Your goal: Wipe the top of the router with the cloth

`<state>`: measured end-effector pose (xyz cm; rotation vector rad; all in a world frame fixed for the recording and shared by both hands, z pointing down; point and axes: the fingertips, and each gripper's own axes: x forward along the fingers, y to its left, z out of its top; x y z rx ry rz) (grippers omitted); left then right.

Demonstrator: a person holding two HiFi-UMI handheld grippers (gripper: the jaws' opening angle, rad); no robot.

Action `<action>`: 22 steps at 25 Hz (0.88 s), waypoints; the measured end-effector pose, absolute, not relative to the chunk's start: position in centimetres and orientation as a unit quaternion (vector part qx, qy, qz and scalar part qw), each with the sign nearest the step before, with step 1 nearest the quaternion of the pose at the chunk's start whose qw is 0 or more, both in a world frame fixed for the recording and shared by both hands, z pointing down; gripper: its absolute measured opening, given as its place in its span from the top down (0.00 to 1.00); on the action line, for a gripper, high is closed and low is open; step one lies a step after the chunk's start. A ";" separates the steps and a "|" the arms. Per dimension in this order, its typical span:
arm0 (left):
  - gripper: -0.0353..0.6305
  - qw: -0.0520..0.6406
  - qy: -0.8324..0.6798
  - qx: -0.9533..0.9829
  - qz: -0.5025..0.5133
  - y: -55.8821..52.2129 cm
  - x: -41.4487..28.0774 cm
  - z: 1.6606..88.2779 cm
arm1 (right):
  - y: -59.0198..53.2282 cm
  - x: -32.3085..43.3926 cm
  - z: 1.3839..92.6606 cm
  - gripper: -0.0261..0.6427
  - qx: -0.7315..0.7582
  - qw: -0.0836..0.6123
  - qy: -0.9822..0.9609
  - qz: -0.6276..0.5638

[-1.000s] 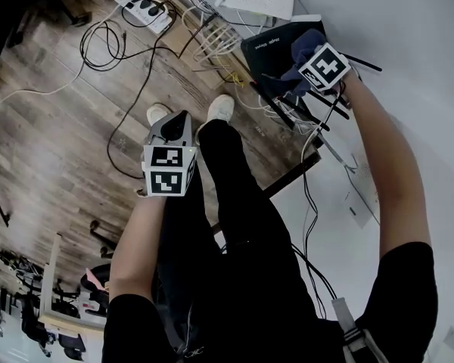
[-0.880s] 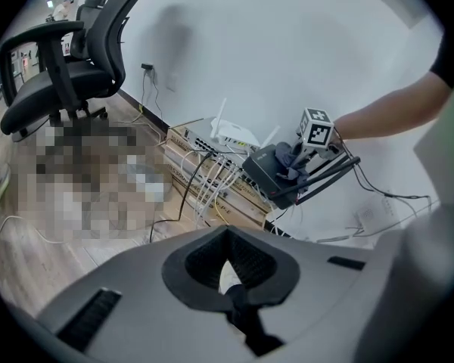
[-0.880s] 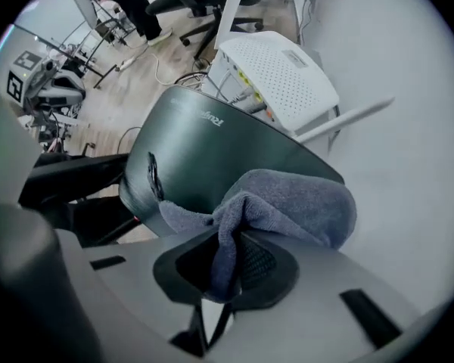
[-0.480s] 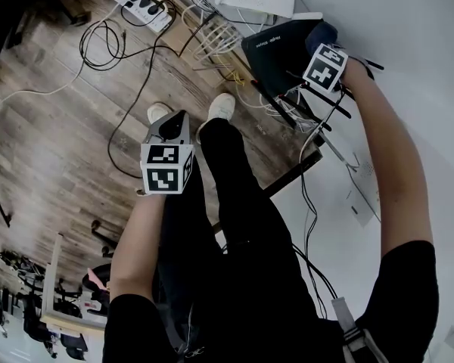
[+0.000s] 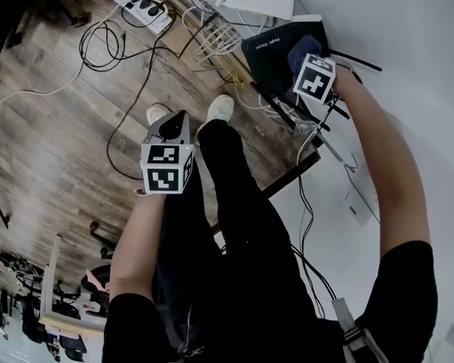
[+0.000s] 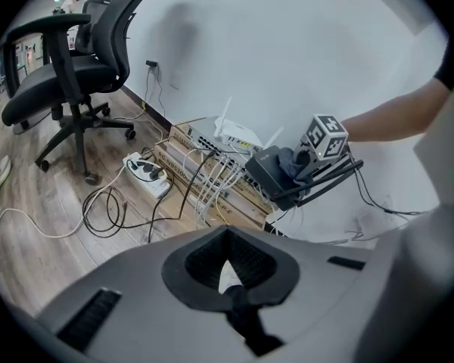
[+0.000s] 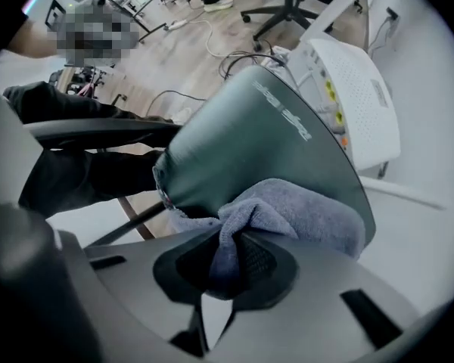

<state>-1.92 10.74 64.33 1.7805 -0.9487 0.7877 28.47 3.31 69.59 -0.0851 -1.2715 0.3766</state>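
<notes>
In the head view, your right claw (image 5: 306,57) presses the blue-grey cloth (image 5: 303,48) onto the black router (image 5: 272,48) by the wall, while your left claw (image 5: 174,123) hangs over the floor. In the left gripper view, that claw's jaws sit together on nothing, well apart from the router. In the right gripper view, the jaws are clamped on a bunched fold of the soft, limp cloth lying on the smooth lid. Hold it by that bunch and press lightly, since the router looks light enough to slide.

Black short sleeves (image 5: 132,320), black trousers (image 5: 238,203), white shoes (image 5: 220,107) are worn; black-and-white marker cubes (image 5: 166,169) are mounted on grey left gripper (image 6: 227,267) and right gripper (image 7: 227,259).
</notes>
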 end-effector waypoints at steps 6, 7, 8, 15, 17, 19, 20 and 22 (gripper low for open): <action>0.96 0.464 -0.384 0.729 0.325 10.8 -2.1 64.2 | 5.5 23.1 69.2 0.93 -0.101 0.753 -0.634 0.145; 0.96 0.463 -0.384 0.730 0.326 10.7 -2.2 64.0 | 5.5 22.2 69.1 0.93 -0.105 0.747 -0.642 0.135; 0.96 0.461 -0.384 0.730 0.327 10.7 -2.3 63.9 | 5.4 21.3 69.0 0.93 -0.104 0.739 -0.652 0.130; 0.96 0.454 -0.396 0.731 0.322 9.5 -3.1 62.5 | 3.7 15.5 68.5 0.93 -0.054 0.685 -0.715 0.131; 0.96 0.451 -0.402 0.731 0.316 8.9 -3.5 61.7 | 2.6 14.7 68.4 0.93 -0.008 0.670 -0.731 0.130; 0.96 0.444 -0.408 0.734 0.314 8.3 -3.9 61.0 | 1.3 14.5 68.0 0.93 0.045 0.661 -0.740 0.115; 0.96 0.438 -0.412 0.735 0.312 7.8 -4.1 60.4 | 0.7 14.7 67.5 0.93 0.067 0.660 -0.741 0.102; 0.96 0.427 -0.424 0.738 0.303 6.6 -4.5 58.7 | -0.3 15.1 65.7 0.93 0.108 0.654 -0.745 0.078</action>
